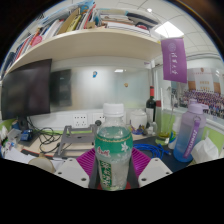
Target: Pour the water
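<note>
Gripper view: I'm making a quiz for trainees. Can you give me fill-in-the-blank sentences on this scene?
1. The bottle between the fingers has a ____ label.
2. Its cap is ____.
3. The tall tumbler beyond the gripper is ____ in colour.

Missing words: green; white; purple

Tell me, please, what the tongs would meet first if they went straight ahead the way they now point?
The clear plastic bottle with the green label, which already stands between the tongs; whether both pads press it is unclear. Beyond it lies desk clutter.
</note>
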`<state>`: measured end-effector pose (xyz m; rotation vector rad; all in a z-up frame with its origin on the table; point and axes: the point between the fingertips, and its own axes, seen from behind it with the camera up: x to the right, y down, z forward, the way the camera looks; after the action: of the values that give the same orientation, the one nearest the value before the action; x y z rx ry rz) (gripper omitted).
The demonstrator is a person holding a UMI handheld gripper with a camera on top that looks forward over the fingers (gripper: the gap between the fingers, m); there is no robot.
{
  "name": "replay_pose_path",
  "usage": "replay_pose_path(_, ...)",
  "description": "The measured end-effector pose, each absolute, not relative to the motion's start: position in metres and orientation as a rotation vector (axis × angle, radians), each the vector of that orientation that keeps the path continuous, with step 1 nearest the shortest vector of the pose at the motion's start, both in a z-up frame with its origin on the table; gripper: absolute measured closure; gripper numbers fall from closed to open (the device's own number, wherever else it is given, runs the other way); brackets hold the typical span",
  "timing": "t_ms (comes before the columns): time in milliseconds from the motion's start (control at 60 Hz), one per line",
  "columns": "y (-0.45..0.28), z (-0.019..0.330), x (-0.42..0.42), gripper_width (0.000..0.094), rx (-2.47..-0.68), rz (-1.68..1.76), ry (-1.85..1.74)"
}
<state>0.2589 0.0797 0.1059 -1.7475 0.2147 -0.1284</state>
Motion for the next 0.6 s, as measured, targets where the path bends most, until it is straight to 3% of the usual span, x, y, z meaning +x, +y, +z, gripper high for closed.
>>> replay_pose_path(167,0.068,0.1,0.255,0.0133,-1.792,-0.154,0.207)
replay_pose_path(383,-0.013,0.104,0.236,0.0137,-1.868,-0.247,0.253)
replay_pose_path(600,-0.092,0.14,0.135,0.0135,-1.937,-0.16,0.254)
